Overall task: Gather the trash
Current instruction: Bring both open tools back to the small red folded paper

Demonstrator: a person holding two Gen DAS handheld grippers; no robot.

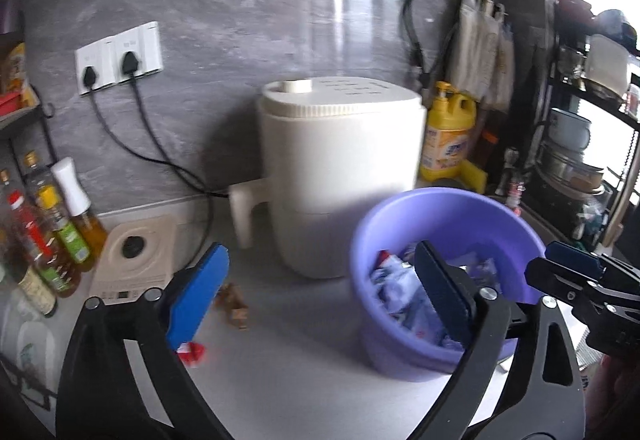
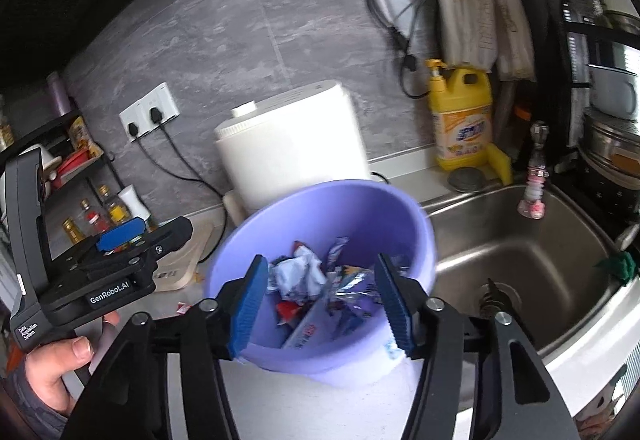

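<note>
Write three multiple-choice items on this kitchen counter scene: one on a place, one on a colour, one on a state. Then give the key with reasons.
1. The yellow plastic detergent jug stands:
A. in the sink
B. on the ledge behind the steel sink
C. inside the basin

2. The round plastic basin holding crumpled wrappers is:
A. purple
B. green
C. red

3. The right gripper is:
A. shut on a wrapper
B. open, holding nothing
C. shut on the rim

Key: B, it sits on the ledge by the wall; A, its wall is purple; B, its jaws stand apart, pressing on nothing.

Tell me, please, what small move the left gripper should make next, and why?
Probably swing the left gripper, open and empty, toward the red-and-white wrapper lying on the counter beneath its left finger; the purple basin already holds the other wrappers.
</note>
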